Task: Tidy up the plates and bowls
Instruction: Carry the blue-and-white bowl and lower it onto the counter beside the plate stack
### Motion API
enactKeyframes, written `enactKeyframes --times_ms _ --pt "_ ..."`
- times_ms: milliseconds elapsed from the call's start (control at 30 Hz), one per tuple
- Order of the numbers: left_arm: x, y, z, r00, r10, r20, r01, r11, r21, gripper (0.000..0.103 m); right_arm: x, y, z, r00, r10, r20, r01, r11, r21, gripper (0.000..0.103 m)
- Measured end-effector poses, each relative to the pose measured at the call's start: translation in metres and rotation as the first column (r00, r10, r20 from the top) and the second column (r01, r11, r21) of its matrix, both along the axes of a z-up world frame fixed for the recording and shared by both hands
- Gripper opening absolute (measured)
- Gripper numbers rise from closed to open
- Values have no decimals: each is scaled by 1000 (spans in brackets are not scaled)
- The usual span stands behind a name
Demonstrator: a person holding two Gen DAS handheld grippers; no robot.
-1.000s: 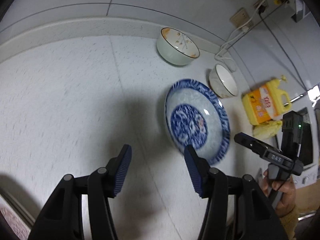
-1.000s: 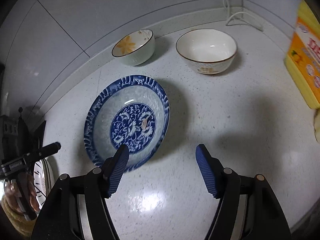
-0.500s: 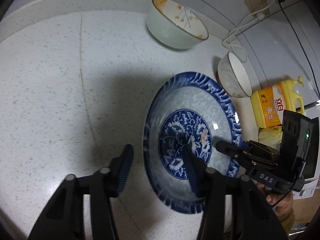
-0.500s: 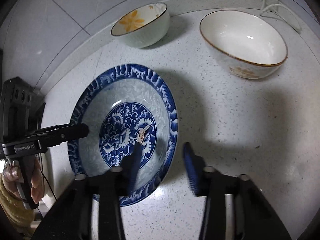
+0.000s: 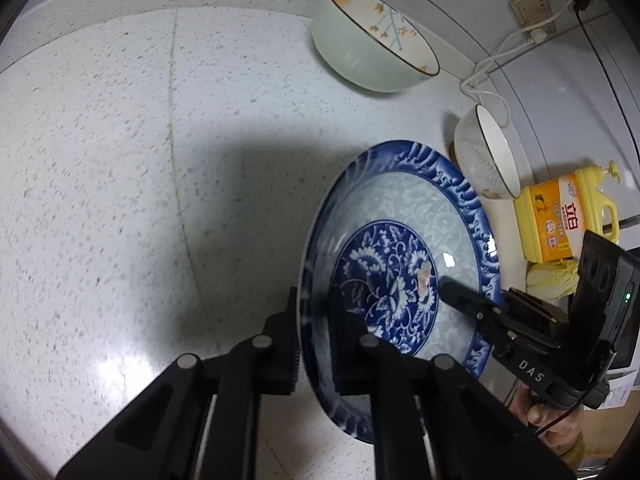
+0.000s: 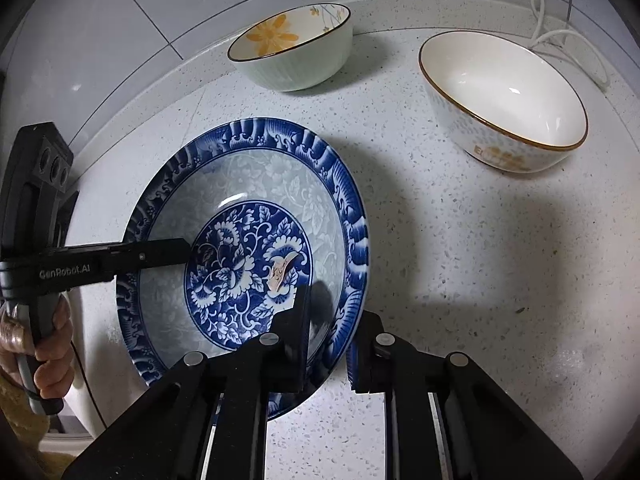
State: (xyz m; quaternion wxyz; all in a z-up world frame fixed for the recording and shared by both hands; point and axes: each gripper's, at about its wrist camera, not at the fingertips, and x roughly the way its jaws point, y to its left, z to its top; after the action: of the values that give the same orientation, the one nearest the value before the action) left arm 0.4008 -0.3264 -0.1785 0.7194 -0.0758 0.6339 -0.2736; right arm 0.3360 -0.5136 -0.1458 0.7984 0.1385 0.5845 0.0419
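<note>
The round blue-and-white patterned ceramic plate (image 6: 248, 240) on the speckled white counter (image 5: 120, 200) is gripped at opposite rims by left gripper (image 5: 314, 320) and right gripper (image 6: 328, 332), jaws narrowed onto it.

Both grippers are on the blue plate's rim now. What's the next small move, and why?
Probably lift it straight up, level. The left gripper and right gripper each pinch opposite rims of the blue plate, which seems still down on the counter.
</note>
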Motion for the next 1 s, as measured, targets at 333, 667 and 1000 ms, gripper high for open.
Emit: enactKeyframes --times_ms 333,667,1000 --pt "-28 51 24 999 47 27 -47 999 -15 11 -7 33 17 999 24 30 -23 1000 -15 14" --pt "-81 136 32 988 144 49 -144 990 2 12 -30 113 28 992 124 31 -123 992 -35 14" --pt "-107 169 11 986 163 23 -163 987 0 13 -44 156 18 987 161 -10 -161 985 -57 14"
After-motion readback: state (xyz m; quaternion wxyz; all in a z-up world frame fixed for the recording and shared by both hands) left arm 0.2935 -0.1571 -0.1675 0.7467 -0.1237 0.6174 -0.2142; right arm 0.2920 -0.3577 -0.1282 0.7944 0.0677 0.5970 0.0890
